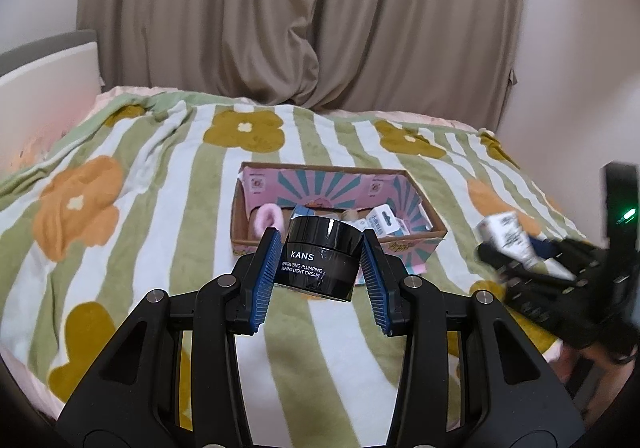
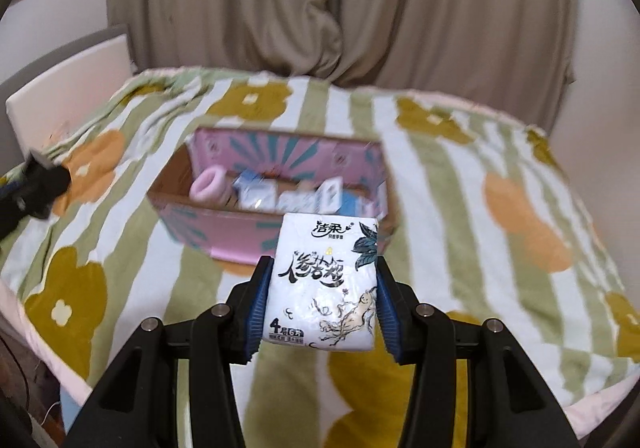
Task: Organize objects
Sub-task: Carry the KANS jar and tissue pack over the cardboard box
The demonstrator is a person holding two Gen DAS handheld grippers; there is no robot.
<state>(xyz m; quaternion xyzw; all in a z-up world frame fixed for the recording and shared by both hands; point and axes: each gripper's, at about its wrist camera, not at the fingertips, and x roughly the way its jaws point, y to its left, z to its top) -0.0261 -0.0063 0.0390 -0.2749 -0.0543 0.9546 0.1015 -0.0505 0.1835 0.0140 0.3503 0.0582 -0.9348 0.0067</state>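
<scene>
My left gripper (image 1: 320, 248) is shut on a black cream jar (image 1: 320, 260) with white lettering, held above the blanket just in front of the box. The pink and teal cardboard box (image 1: 404, 244) lies open on the bed and holds a pink fluffy ring (image 1: 266, 218) and several small packets. My right gripper (image 2: 320, 280) is shut on a white tissue pack (image 2: 324, 284) with black print, held in the air in front of the same box (image 2: 224, 232). In the left wrist view the right gripper (image 1: 516, 244) shows blurred at the right edge with the pack.
A striped green and white blanket (image 1: 140, 176) with orange and mustard flowers covers the bed. A beige curtain (image 1: 304, 16) hangs behind it. A white headboard (image 1: 44, 88) stands at the left. The left gripper's dark body (image 2: 32, 184) shows at the left edge of the right wrist view.
</scene>
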